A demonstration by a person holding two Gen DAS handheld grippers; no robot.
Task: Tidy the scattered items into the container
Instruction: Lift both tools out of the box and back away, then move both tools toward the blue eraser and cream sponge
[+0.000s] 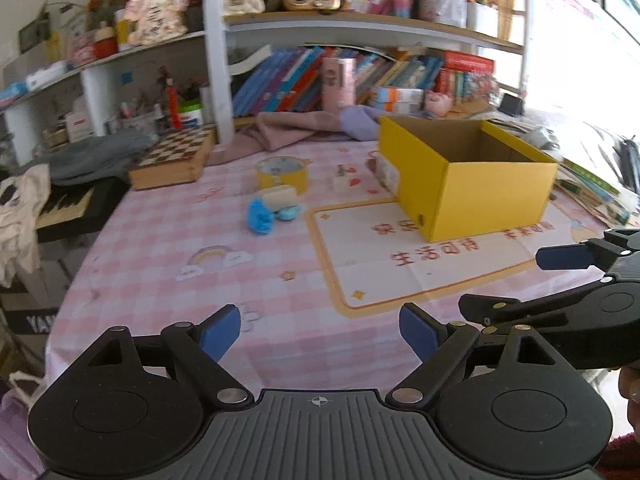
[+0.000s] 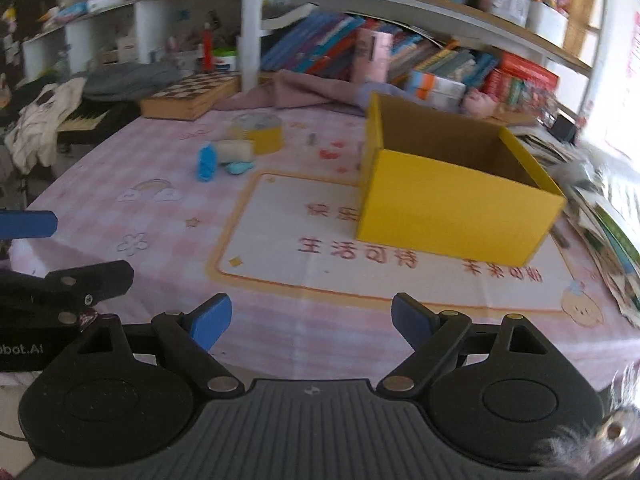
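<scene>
An open yellow cardboard box [image 1: 476, 188] [image 2: 452, 200] stands on the pink checked tablecloth, and what shows of its inside is bare. Left of it lie a yellow tape roll [image 1: 282, 174] [image 2: 258, 130], a cream roll [image 1: 278, 198] [image 2: 236, 150], a crumpled blue item [image 1: 260, 216] [image 2: 206, 164], a small light-blue piece [image 1: 289, 212] [image 2: 239, 167] and a small beige block [image 1: 340, 180]. My left gripper [image 1: 320, 334] is open over the near tablecloth, nothing between its blue pads. My right gripper [image 2: 311, 322] is open too, beside the left one, well short of the box.
A chessboard box [image 1: 172, 160] and folded pink and purple cloth [image 1: 304, 126] lie at the table's far side. Shelves of books stand behind. A keyboard and clothes [image 1: 24, 216] sit off the left edge. Stacked books [image 2: 612, 232] crowd the right edge.
</scene>
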